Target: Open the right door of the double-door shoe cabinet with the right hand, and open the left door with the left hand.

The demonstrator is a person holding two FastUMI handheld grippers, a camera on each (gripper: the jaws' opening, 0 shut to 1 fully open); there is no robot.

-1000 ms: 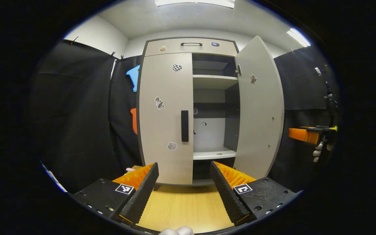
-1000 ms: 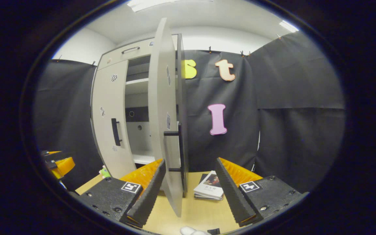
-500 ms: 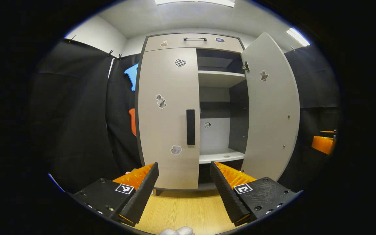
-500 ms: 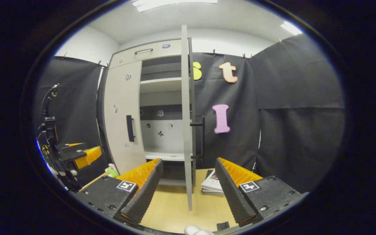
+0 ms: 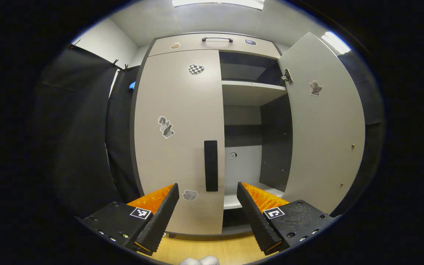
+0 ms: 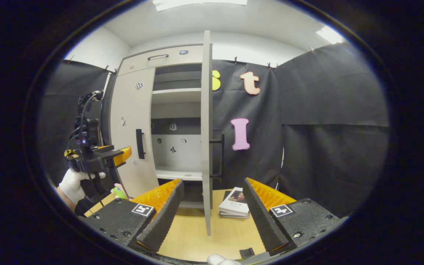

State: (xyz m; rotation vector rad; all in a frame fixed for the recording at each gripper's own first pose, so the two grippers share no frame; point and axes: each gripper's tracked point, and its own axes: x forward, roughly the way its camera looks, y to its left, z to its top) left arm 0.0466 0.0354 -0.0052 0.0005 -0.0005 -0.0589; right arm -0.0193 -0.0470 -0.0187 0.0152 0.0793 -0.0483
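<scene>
Black cloth hangs around the booth behind the shoe cabinet [image 5: 212, 140], which stands on a pale wooden floor [image 6: 193, 235]. We take the cabinet as our landmark. Its right door [image 5: 322, 125] is swung wide, and in the right gripper view that door [image 6: 207, 132] shows edge-on, its black handle [image 6: 220, 156] on the far side. The left door [image 5: 180, 140] lies shut, flush with the front, its dark handle [image 5: 211, 165] at the inner edge. Shelves [image 5: 252, 92] show in the opened half. Our left gripper [image 5: 207, 215] sits close before the left door, fingers spread wide with nothing between them, the handle just above the gap. From the right gripper view we see this left gripper [image 6: 118, 156] in a gloved hand [image 6: 74, 184] near the left door's front. Our right gripper [image 6: 212, 217] is also wide apart and empty, back from the right door's edge. Books [image 6: 236, 208] lie on the floor beside the cabinet's right flank.
</scene>
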